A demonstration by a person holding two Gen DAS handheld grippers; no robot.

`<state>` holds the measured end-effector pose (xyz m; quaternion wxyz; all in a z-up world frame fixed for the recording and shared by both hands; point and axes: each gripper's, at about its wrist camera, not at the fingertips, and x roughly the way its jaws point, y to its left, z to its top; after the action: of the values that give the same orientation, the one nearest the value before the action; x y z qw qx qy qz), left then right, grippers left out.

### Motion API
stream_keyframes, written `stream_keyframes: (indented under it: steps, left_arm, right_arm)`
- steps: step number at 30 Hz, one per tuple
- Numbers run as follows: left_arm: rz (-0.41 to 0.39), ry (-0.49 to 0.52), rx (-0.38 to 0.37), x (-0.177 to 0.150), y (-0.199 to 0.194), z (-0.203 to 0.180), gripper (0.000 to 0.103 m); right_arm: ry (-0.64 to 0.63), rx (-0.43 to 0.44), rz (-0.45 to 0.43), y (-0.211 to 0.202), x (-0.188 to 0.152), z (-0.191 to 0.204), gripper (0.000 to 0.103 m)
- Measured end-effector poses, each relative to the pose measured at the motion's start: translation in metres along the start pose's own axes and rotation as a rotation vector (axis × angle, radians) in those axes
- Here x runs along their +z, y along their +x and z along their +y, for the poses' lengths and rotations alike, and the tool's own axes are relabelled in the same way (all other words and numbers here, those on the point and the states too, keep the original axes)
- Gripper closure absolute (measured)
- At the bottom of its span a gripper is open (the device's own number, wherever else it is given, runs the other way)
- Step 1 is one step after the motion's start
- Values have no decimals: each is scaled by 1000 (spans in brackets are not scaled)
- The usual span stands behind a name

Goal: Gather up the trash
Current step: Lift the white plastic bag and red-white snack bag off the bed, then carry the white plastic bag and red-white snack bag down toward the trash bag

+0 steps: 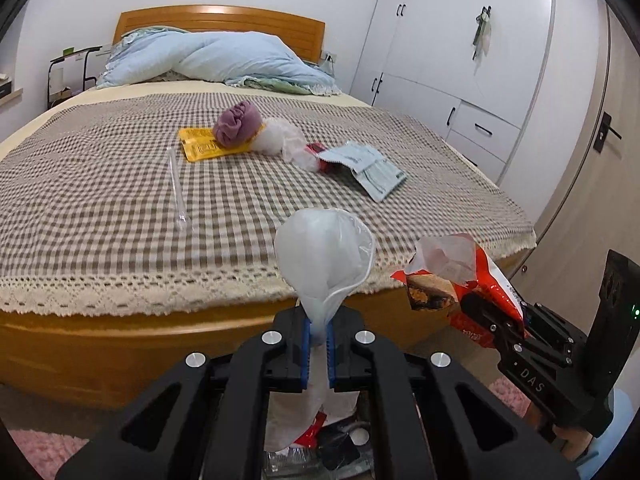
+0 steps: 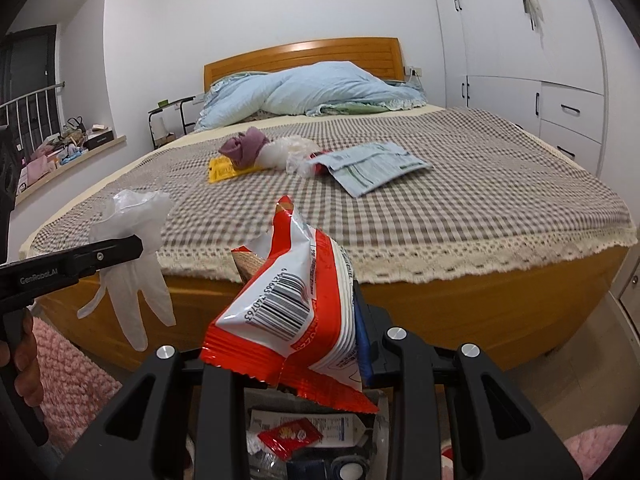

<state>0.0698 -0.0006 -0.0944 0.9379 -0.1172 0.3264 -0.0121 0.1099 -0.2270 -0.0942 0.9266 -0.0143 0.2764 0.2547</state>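
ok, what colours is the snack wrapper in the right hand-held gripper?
Red-orange and white, with a black barcode; the snack wrapper shows best in the right wrist view.

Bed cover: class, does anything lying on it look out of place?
Yes. Litter sits mid-cover: a yellow packet under a purple cloth bundle, crumpled clear plastic, a grey-green pouch, and a clear tube lying apart, nearer the cover's left side.
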Motion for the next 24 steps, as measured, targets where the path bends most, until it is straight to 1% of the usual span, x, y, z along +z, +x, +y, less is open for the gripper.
stream_keyframes:
  steps: [16,24]
  left_arm:
    - [81,14,-18,-34,8,-6,100]
    - [134,17,-24,-50,19,-6,100]
  right_arm:
    - [18,-34,71,-7,-25,-8,73]
    - [14,-48,144,-1,-38,-8,73]
